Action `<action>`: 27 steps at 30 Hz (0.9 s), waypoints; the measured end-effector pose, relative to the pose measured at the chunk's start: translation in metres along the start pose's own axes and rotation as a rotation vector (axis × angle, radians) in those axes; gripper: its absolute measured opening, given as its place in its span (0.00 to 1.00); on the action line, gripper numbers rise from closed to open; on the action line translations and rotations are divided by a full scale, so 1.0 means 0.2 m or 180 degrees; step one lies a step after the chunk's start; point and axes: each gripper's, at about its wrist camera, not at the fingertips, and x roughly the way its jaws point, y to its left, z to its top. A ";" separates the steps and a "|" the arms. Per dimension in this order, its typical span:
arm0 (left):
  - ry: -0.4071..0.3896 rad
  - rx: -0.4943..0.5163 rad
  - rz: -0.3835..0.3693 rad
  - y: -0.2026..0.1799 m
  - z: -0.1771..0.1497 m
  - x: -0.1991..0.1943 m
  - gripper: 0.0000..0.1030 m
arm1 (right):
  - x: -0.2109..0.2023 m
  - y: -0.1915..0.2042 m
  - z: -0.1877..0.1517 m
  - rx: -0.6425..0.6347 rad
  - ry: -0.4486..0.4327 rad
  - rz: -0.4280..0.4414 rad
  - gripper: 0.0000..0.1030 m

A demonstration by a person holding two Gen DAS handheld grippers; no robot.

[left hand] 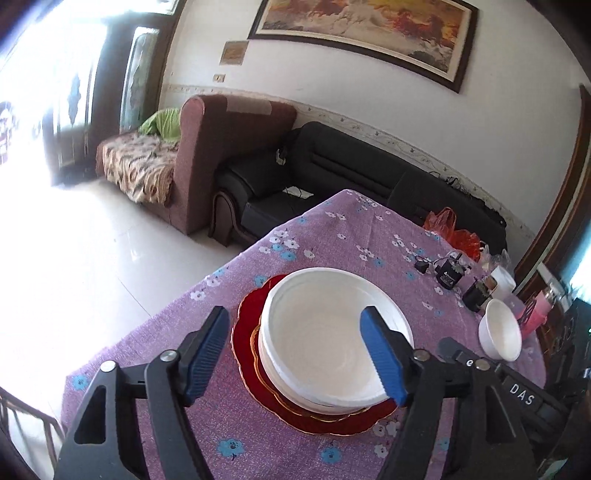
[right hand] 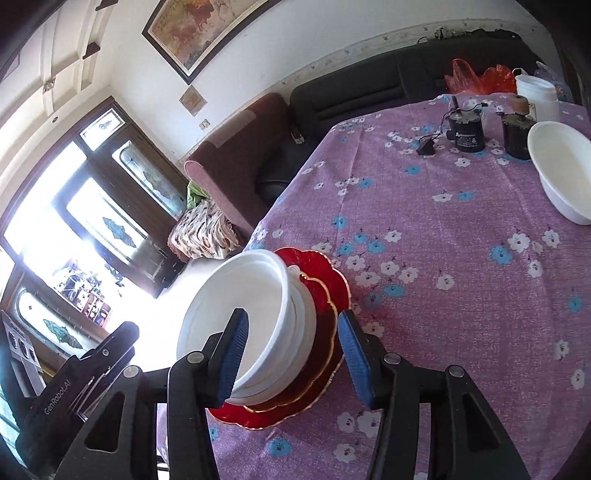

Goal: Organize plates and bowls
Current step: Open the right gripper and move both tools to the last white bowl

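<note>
Both hand-held grippers — left (left hand: pixel 301 354), right (right hand: pixel 291 354) — angled down, agape

black sofa (left hand: pixel 332 166), bright window (right hand: pixel 74 229)

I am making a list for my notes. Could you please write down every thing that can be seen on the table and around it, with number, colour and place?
white plates: a stack, exact count unclear, white, on the red plates, near table edge
red plates: two it seems, red with gold rims, under the white stack
bowl: one, white, alone at the far right of the table
tablecloth: one, purple with flowers, covers the table
black devices: two, dark, far side beside the bowl
white jar: one, far table edge
plastic bag: one, orange-red, behind the table
sofa: one, black, by the wall
painting: one, framed, on the wall
left tool: open, around the stack
right tool: open, around the stack
</note>
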 end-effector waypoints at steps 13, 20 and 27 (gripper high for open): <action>-0.0074 0.1114 0.0294 -0.45 -0.14 -0.04 0.86 | -0.47 -0.44 -0.07 0.0029 -0.0408 -0.0640 0.59; -0.0037 0.1290 0.0270 -0.56 -0.19 -0.07 0.86 | -0.60 -0.58 -0.09 0.0170 -0.0524 -0.0713 0.59; -0.0013 0.1437 0.0256 -0.64 -0.23 -0.09 0.86 | -0.65 -0.63 -0.10 0.0207 -0.0566 -0.0722 0.60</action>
